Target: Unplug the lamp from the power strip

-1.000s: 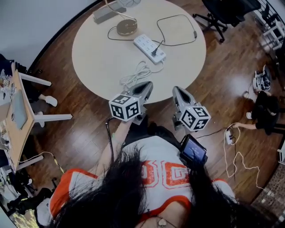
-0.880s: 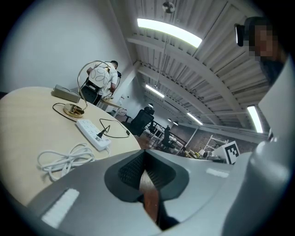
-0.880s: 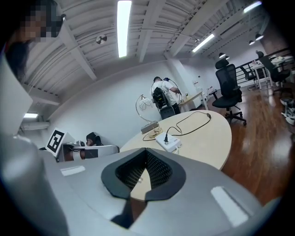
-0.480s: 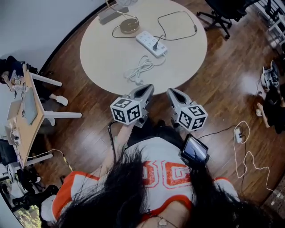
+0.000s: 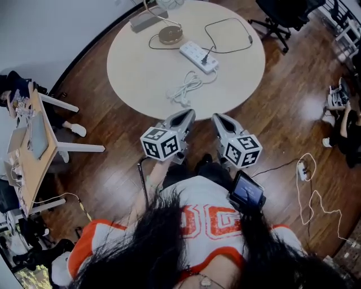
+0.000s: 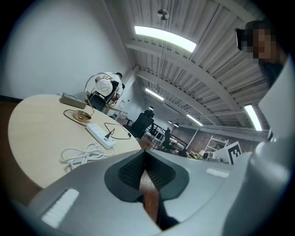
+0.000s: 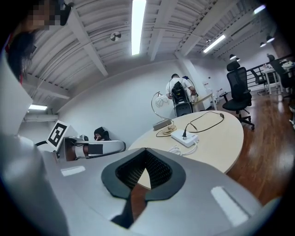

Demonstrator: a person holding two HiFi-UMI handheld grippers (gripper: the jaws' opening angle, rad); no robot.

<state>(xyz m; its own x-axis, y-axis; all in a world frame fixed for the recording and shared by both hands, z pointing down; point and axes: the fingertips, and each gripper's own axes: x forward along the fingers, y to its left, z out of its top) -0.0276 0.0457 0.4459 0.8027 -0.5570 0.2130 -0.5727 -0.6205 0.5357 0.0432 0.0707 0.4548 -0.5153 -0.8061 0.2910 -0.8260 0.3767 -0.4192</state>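
Observation:
On the round beige table (image 5: pixel 141 68), a white power strip (image 5: pixel 198 56) lies at the far side with a black plug (image 5: pixel 206 58) in it, whose black cord loops to the right. The lamp's brass base (image 5: pixel 170 35) stands just left of the strip. A coiled white cord (image 5: pixel 186 89) lies nearer me. My left gripper (image 5: pixel 184 115) and right gripper (image 5: pixel 216 118) hover side by side off the table's near edge, both shut and empty. The strip (image 6: pixel 100 136) (image 7: pixel 185 137) lies well ahead of both.
A grey box (image 5: pixel 148 21) sits behind the lamp. A black office chair (image 5: pixel 285 14) stands at the far right of the table. A small wooden desk (image 5: pixel 28 147) is at the left. Cables (image 5: pixel 307 186) lie on the wood floor at the right, near a seated person (image 5: pixel 344 130).
The head view has shifted, so the table sits slightly further right in frame. The two grippers have drawn a little closer together; both stay shut.

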